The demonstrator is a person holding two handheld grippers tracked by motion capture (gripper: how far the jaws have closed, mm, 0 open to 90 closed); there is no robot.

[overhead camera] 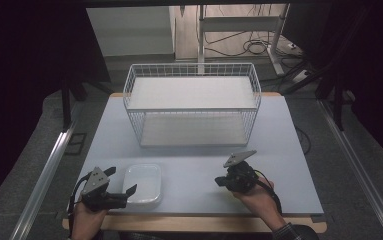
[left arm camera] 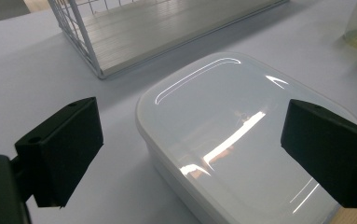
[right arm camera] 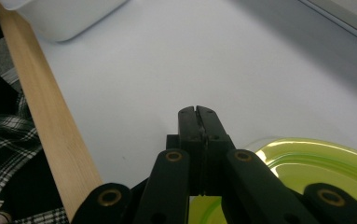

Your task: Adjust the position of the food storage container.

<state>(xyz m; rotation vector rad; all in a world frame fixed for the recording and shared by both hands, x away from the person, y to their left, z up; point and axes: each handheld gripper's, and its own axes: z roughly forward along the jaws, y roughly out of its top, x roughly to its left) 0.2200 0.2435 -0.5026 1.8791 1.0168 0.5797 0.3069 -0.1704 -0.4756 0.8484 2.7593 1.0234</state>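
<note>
Lidded white plastic container (overhead camera: 142,183) sits at the tabletop's (overhead camera: 279,150) near-left edge, between the spread jaws of the left claw (left arm camera: 190,154), untouched. Right claw (right arm camera: 198,112) is pressed together over a yellow-green dish (right arm camera: 316,163). Next, probably: closing squarely on the container

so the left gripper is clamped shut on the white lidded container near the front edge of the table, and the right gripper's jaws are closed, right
Not quite. The left gripper is open, not clamped: the left gripper view shows its jaws spread wide on either side of the white lidded container, apart from it. The rest stands: the container sits near the table's front edge, and the right gripper view shows the right gripper with its jaws closed together.
</note>
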